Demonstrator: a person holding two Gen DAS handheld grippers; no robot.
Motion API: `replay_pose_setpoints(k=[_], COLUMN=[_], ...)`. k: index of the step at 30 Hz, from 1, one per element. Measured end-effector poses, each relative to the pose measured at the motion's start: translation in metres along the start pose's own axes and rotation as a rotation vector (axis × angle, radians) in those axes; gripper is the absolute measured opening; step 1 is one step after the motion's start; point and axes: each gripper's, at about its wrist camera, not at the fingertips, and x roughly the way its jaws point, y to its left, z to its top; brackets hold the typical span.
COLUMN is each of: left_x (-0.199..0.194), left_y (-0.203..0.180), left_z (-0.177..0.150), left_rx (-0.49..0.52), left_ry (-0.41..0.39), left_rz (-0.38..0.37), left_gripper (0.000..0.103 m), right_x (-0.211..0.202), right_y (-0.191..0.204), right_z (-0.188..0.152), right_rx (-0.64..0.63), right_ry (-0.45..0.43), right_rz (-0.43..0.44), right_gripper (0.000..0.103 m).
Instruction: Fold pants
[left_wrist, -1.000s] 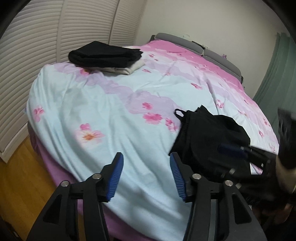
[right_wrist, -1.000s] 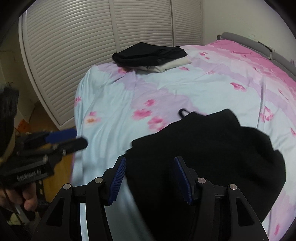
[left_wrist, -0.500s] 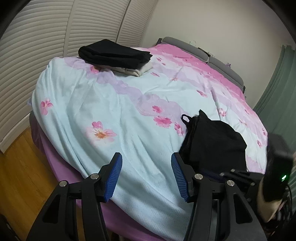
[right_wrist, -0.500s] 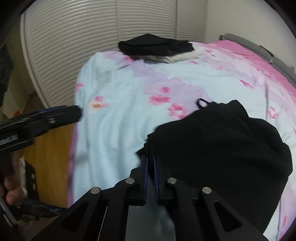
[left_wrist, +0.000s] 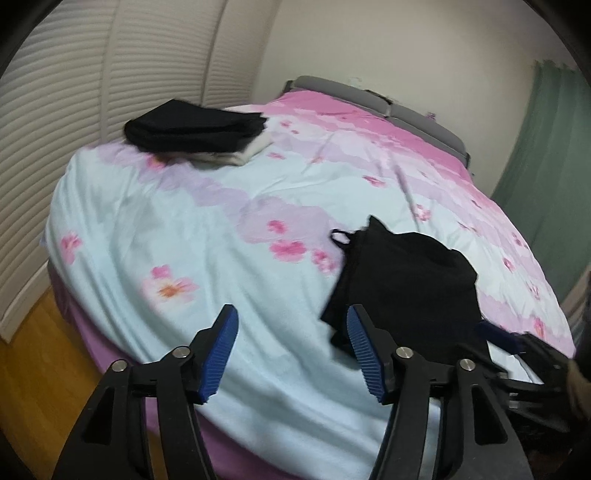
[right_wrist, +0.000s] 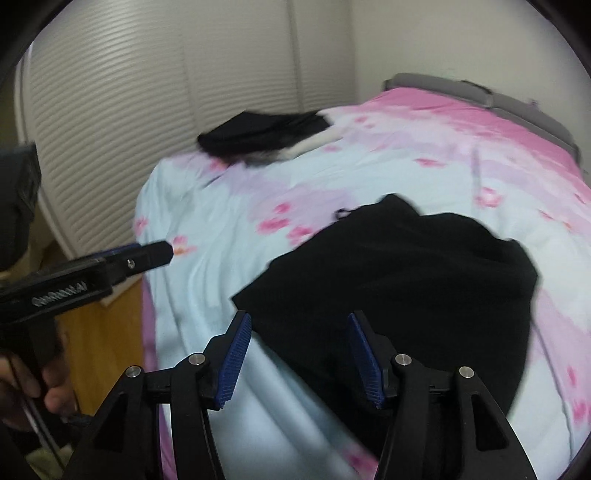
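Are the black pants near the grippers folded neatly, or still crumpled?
Still crumpled. The black pants lie bunched on the bed cover with an uneven outline, unlike the flat folded pile.

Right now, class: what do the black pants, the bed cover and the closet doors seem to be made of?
Black pants: soft matte fabric, probably knit; it slumps in limp folds.
Bed cover: thin printed cloth, likely cotton; fine creases, flower pattern.
Closet doors: rigid white louvred slats, painted wood or plastic; cannot tell which.

Black pants (right_wrist: 406, 280) on floral bed (right_wrist: 229, 206), beneath opening right gripper (right_wrist: 299, 354) jaws.
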Motion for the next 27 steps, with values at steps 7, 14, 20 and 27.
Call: replay_pose_setpoints(k=[7, 14, 20, 27], left_x=[0.024, 0.064, 0.091, 0.103], left_y=[-0.044, -0.053, -0.023, -0.029], left_z=[0.007, 0.014, 0.007, 0.004], left_rx=[0.081, 0.0, -0.144, -0.103], left_ry=[0.004, 0.052, 0.107, 0.138], left_rz=[-0.079, -0.159, -0.193, -0.159], left_gripper=[0.071, 0.071, 0.07, 0.068], right_x=[-0.065, -0.085, -0.068, -0.059], right_y=[-0.045, -0.096, -0.13, -0.13], right_z=[-0.018, -0.043, -0.076, -0.082], right_rx=[0.171, 0.427, 0.722, 0.684], right_ry=[-0.121, -0.145, -0.117, -0.138], right_rz=[-0.191, -0.304, -0.229, -0.251], right_gripper=[0.086, 0.088, 0.088, 0.088])
